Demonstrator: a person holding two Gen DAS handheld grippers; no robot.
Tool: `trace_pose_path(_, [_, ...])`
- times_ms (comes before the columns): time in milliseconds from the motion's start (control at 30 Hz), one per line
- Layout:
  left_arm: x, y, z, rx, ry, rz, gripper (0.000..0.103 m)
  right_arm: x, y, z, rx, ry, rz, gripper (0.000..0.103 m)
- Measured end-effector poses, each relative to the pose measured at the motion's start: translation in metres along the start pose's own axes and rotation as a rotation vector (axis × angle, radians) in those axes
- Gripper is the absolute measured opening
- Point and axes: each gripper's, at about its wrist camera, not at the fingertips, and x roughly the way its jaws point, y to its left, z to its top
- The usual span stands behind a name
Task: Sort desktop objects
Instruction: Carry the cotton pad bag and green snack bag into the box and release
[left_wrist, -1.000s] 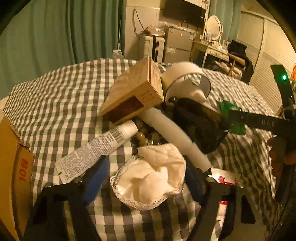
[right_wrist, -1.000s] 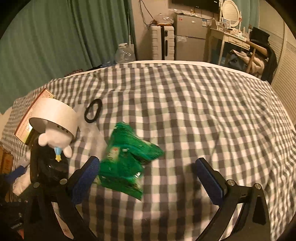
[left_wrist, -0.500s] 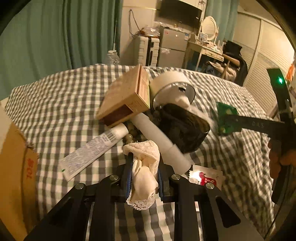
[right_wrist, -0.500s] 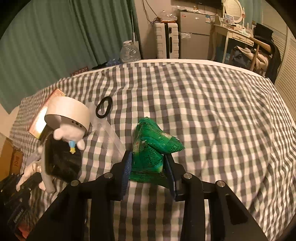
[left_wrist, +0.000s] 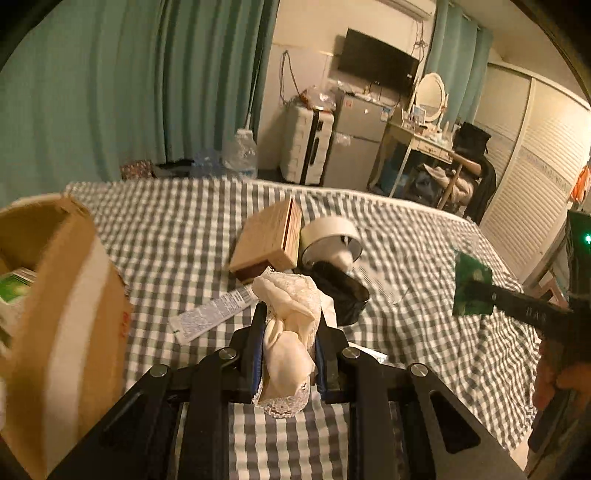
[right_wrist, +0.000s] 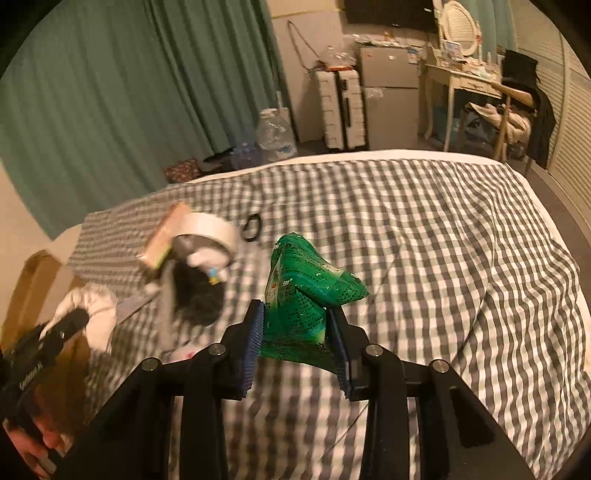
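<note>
**Both grippers loaded, held above the checked cloth**

**Left gripper.** The left gripper (left_wrist: 288, 343) is clamped on a cream lace cloth (left_wrist: 290, 321). The cloth sits between the two blue pads, bulging out ahead of the tips and hanging below them. Its long axis runs along the fingers, away from the camera. It is clear of the checked cloth (left_wrist: 177, 236) that covers the surface below.

**Right gripper.** The right gripper (right_wrist: 295, 339) is clamped on a green packet (right_wrist: 303, 291). The lower end of the packet is pinched between the pads; the upper part stands up above the tips and folds over, with one corner pointing to the right of the frame. Its long axis is roughly upright in the picture. It is also off the surface.

**Items on the surface.** A wooden box (left_wrist: 267, 240), a white tape roll (left_wrist: 330, 236), a tube (left_wrist: 214, 314) and a black pouch (left_wrist: 341, 291) lie close together in a group ahead of the left gripper. The tube lies diagonally, with its flat end nearest the camera.

**View differences.**
- The left wrist view shows a cardboard carton (left_wrist: 62, 314) at the left, open at the top, with something green inside. It also shows the green packet from the side, at the tip of the right gripper at the right edge.
- The right wrist view shows a black ring (right_wrist: 252, 227) beyond the tape roll and a small white plush figure (right_wrist: 205, 258) under the roll. It also shows the left gripper with the lace cloth at the lower left, blurred, in front of the carton, and a hand (right_wrist: 37, 443) on its handle.
</note>
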Motion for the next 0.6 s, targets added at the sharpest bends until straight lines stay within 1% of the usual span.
trace_pose_path(100, [-0.021, -0.006, 0.001, 0.031, -0.020, 0.012, 0.022, -0.019, 0.018, -0.009, -0.027, -0.014, 0.019, 0.034])
trace_pose_path(167, [-0.028, -0.011, 0.002, 0.045, -0.027, 0.014, 0.022, -0.030, 0.034, -0.014, -0.064, -0.023, 0.025, 0.034])
trace_pose_path(300, [-0.048, -0.005, 0.005, 0.039, -0.032, 0.047, 0.022, -0.047, 0.063, -0.021, -0.097, -0.028, 0.070, 0.034])
trace_pose_path(400, [-0.064, 0.007, 0.011, -0.008, -0.055, 0.052, 0.022, -0.056, 0.090, -0.022, -0.117, -0.030, 0.117, 0.034])
trace_pose_path(533, [-0.102, 0.045, 0.025, -0.115, -0.135, 0.087, 0.022, -0.067, 0.143, -0.016, -0.180, -0.047, 0.202, 0.034])
trace_pose_path(600, [-0.117, 0.064, 0.029, -0.147, -0.170, 0.111, 0.022, -0.070, 0.174, -0.013, -0.218, -0.055, 0.248, 0.034])
